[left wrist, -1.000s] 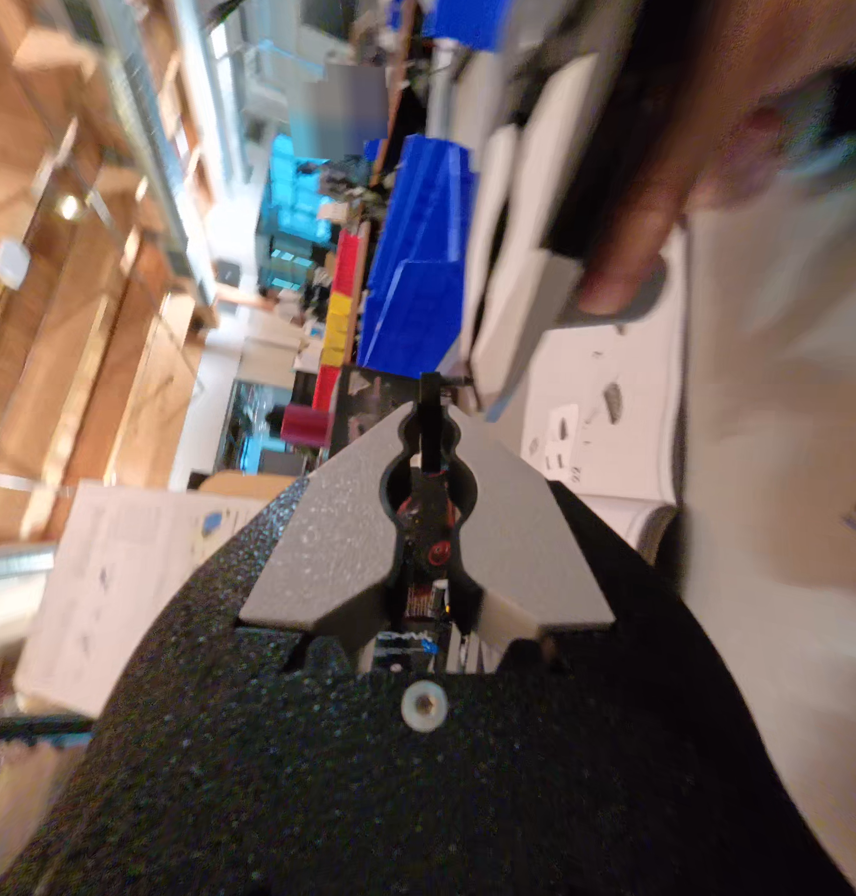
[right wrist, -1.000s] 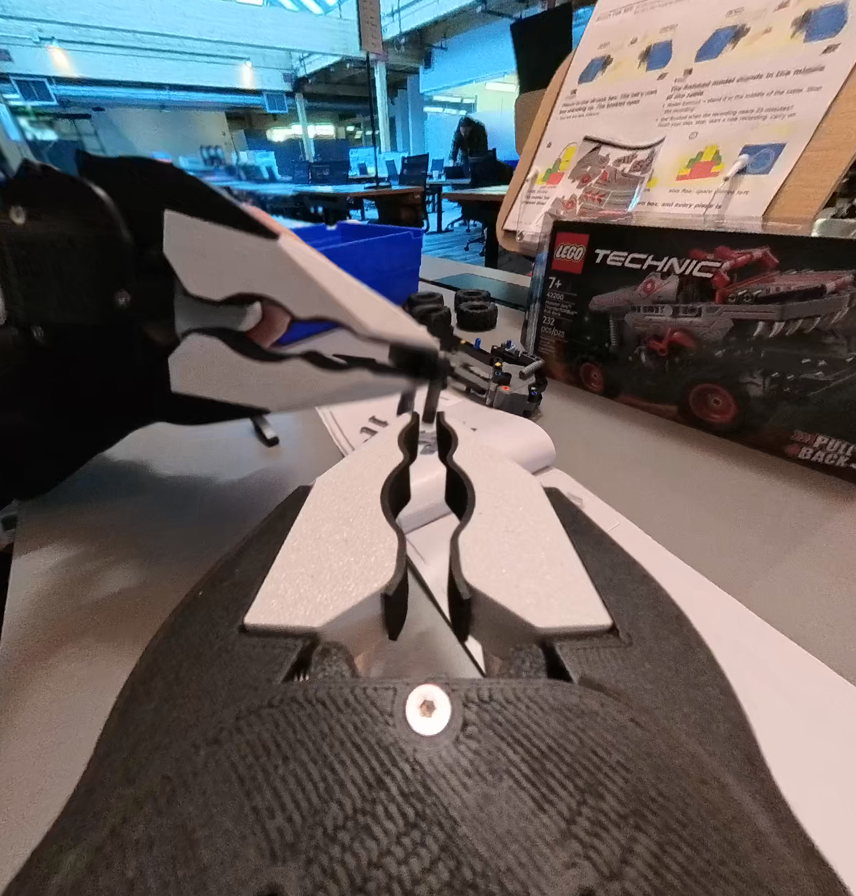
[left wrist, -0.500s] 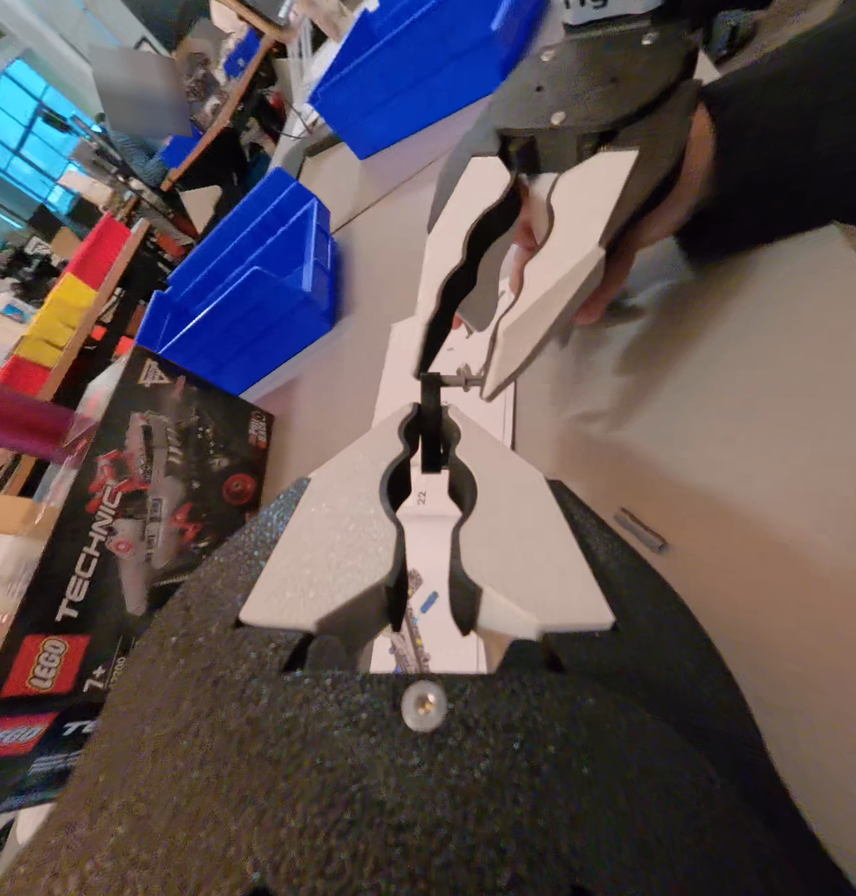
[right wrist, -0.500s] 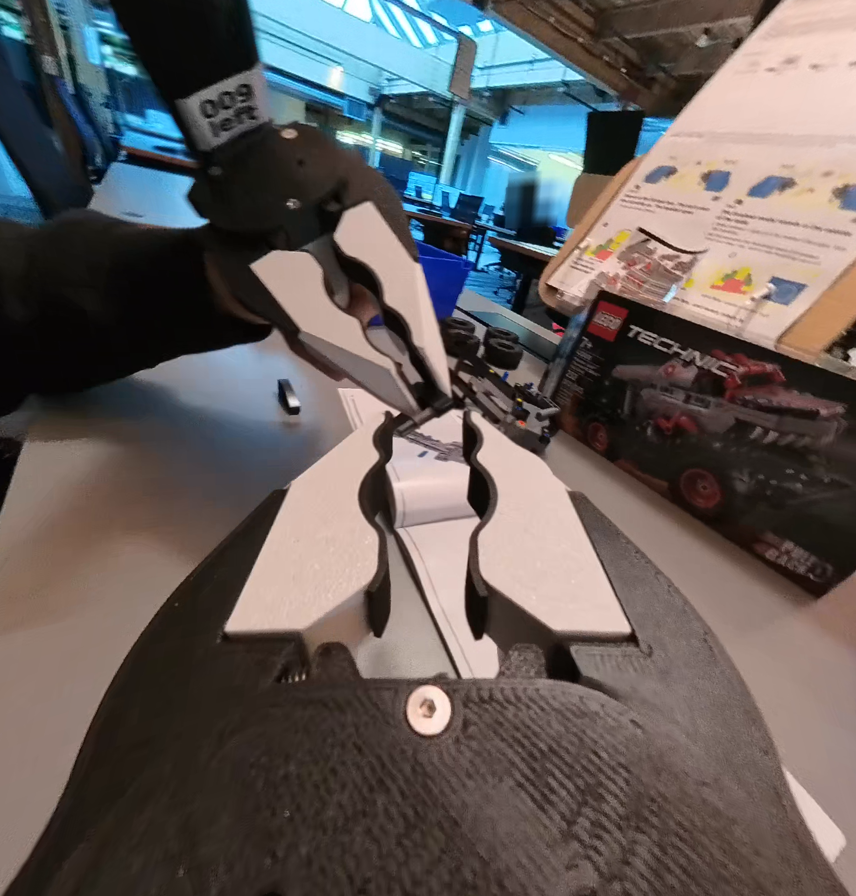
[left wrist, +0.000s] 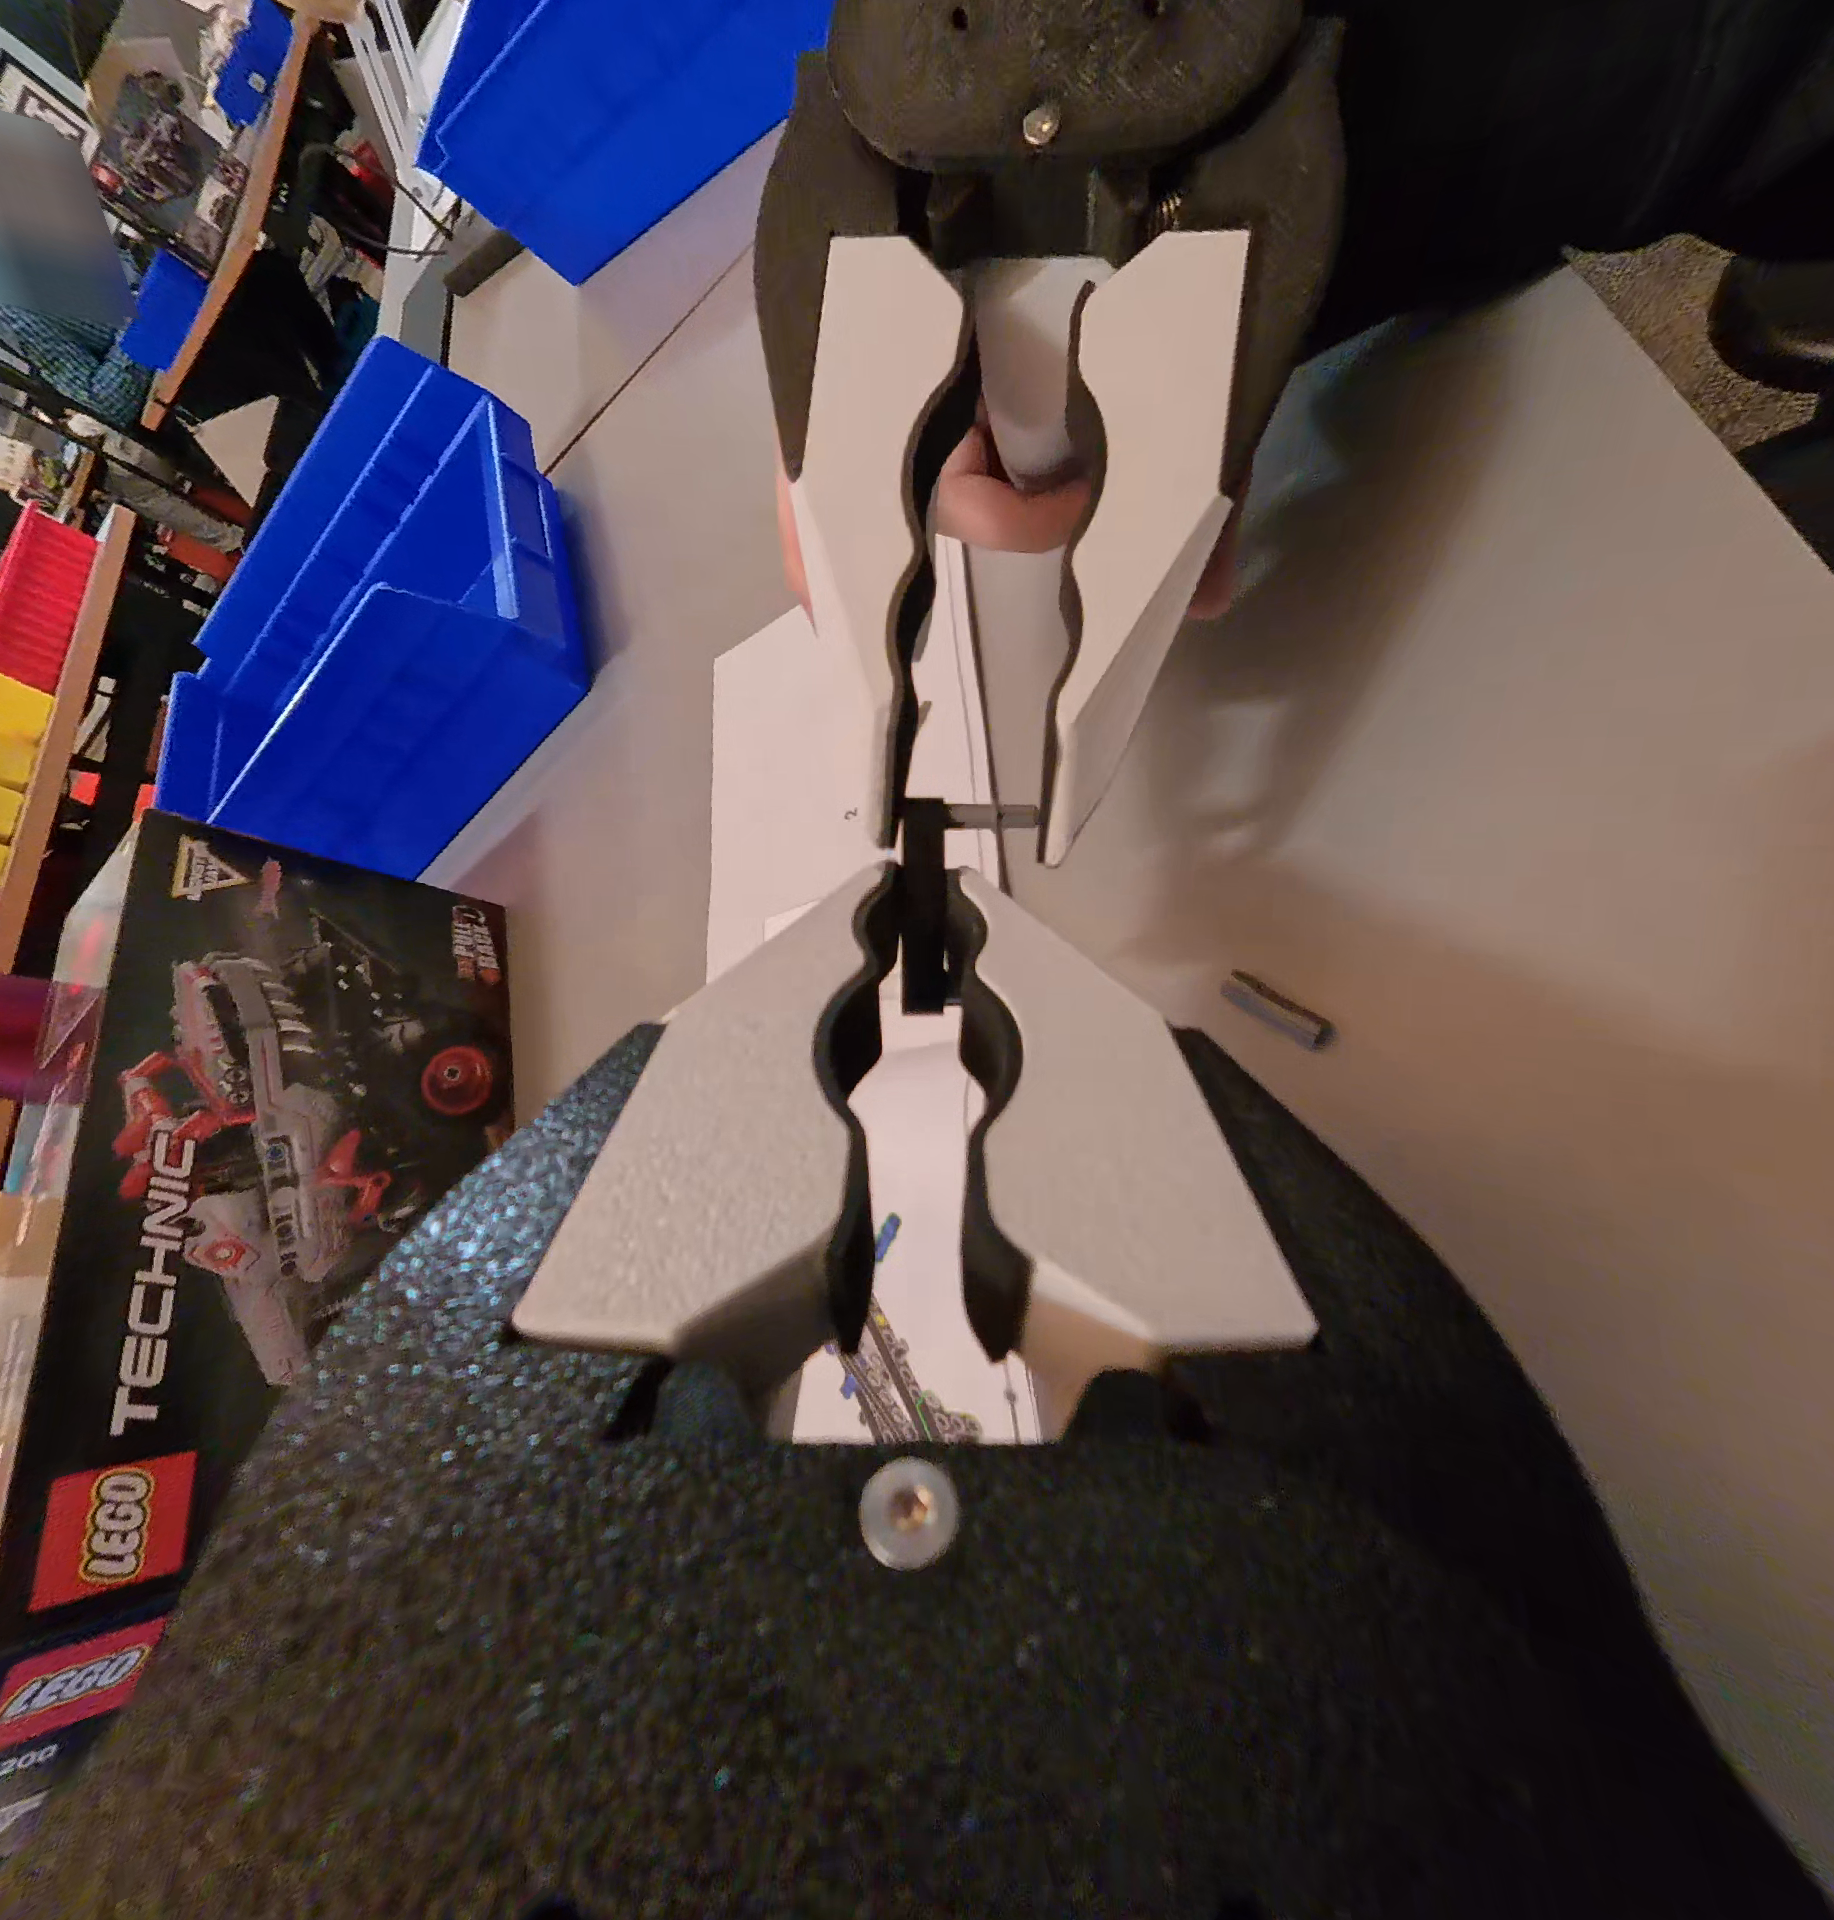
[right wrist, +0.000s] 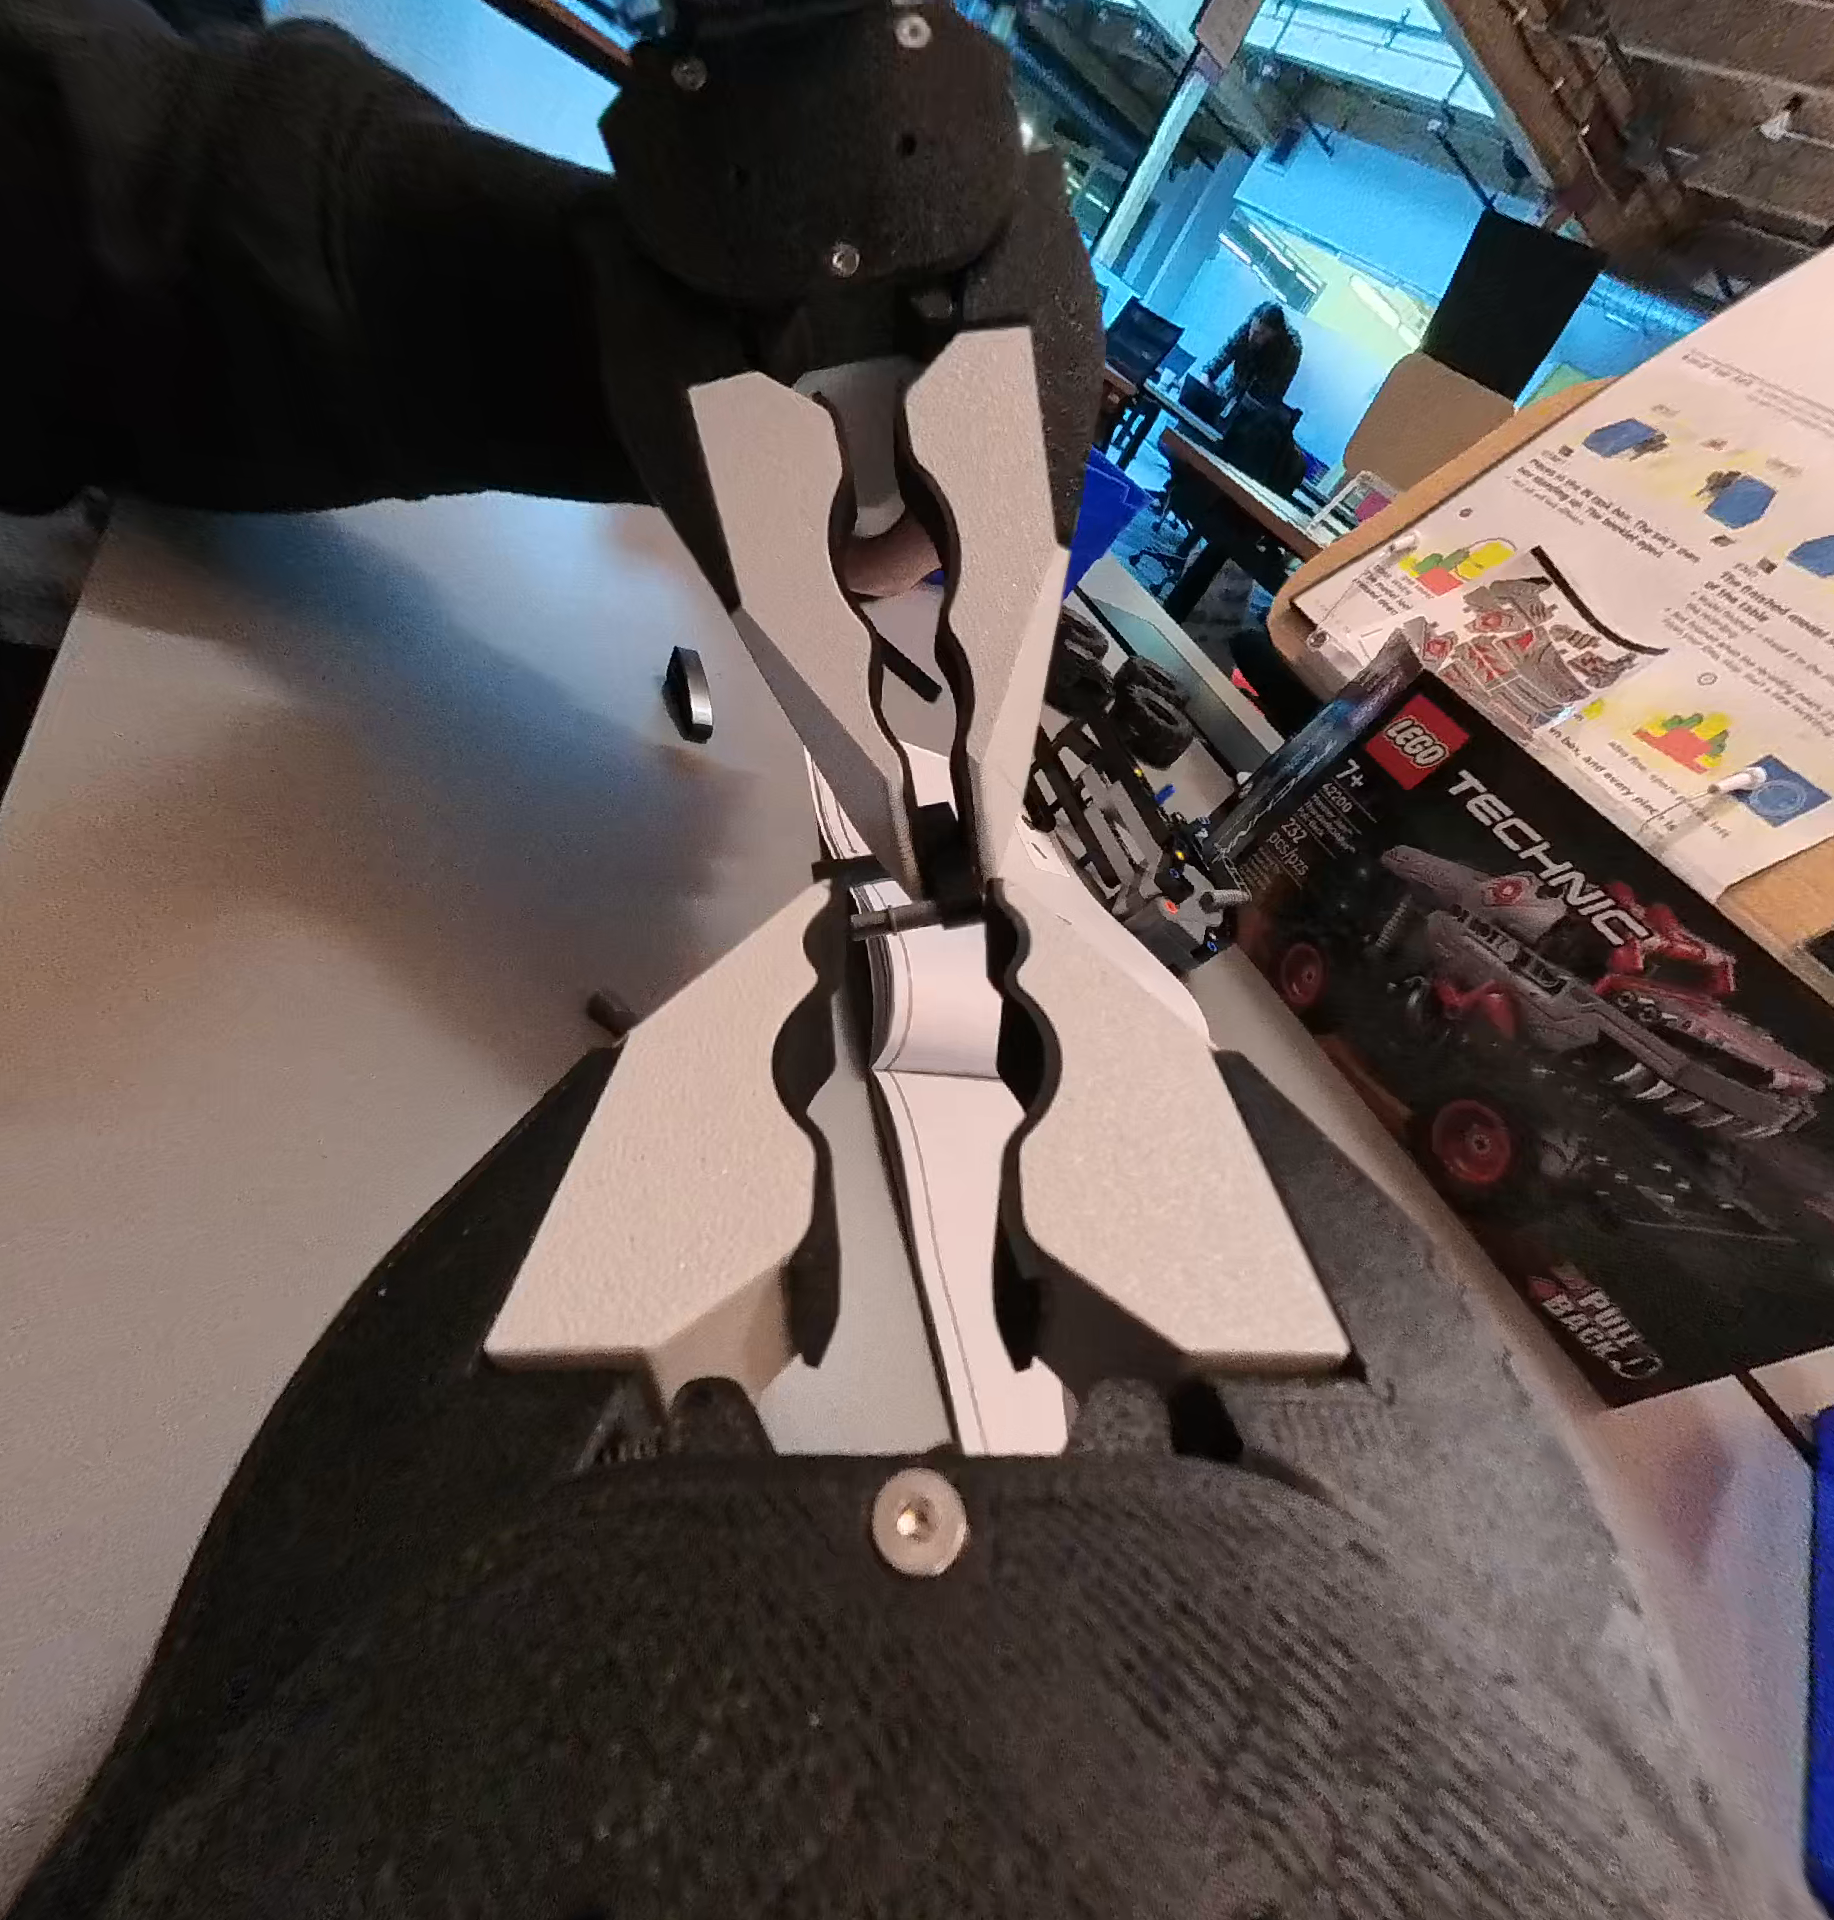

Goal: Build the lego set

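Observation:
My left gripper (left wrist: 921,894) is shut on a thin black lego piece (left wrist: 921,935), held upright above the open instruction booklet (left wrist: 819,748). A short grey axle (left wrist: 986,816) sticks sideways out of the piece's top. My right gripper (right wrist: 913,899) faces the left one tip to tip. Its fingers stand a little apart, one on the axle's (right wrist: 887,925) free end and the other against the black piece (right wrist: 944,852), pinching the two between them. The partly built chassis (right wrist: 1121,831) lies on the table behind.
The lego box (right wrist: 1567,987) stands at the right, with several black wheels (right wrist: 1141,696) beyond the chassis. Blue bins (left wrist: 393,623) stand at the table's far side. Loose parts lie on the table: a grey pin (left wrist: 1277,1023), a black piece (right wrist: 689,707) and a dark pin (right wrist: 606,1006).
Both grippers have turned and come to face each other tip to tip. The right gripper's fingers now sit on either side of the axle and the black piece.

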{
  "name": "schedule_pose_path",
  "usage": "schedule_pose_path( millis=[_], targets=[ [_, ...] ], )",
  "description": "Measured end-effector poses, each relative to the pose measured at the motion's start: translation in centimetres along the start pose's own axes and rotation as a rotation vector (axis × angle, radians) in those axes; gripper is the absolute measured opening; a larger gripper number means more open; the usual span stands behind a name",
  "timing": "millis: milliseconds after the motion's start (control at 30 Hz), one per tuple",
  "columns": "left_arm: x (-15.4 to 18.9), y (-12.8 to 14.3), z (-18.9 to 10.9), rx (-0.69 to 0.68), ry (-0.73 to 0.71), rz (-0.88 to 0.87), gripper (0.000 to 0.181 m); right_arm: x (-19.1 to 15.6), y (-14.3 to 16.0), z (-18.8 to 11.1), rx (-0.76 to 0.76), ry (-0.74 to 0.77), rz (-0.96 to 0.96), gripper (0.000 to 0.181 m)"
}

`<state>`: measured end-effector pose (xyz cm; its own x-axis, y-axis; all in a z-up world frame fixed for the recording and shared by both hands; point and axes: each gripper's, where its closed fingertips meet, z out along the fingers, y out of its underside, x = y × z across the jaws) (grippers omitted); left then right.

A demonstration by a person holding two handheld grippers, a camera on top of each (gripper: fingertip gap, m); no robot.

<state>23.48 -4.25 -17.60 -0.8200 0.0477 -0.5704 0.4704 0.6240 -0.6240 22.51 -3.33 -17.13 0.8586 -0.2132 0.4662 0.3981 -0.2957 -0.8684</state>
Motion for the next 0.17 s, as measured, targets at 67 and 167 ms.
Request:
schedule_pose_path(
  millis=[67,167],
  targets=[
    [0.12,0.06,-0.15,0.002,0.007,-0.003,0.006,-0.11,0.00,0.12,-0.015,-0.001,-0.022,0.024],
    [0.39,0.21,-0.33,-0.009,0.018,0.002,0.006,-0.31,0.05,0.34,-0.036,-0.006,-0.048,0.024]
  ],
)
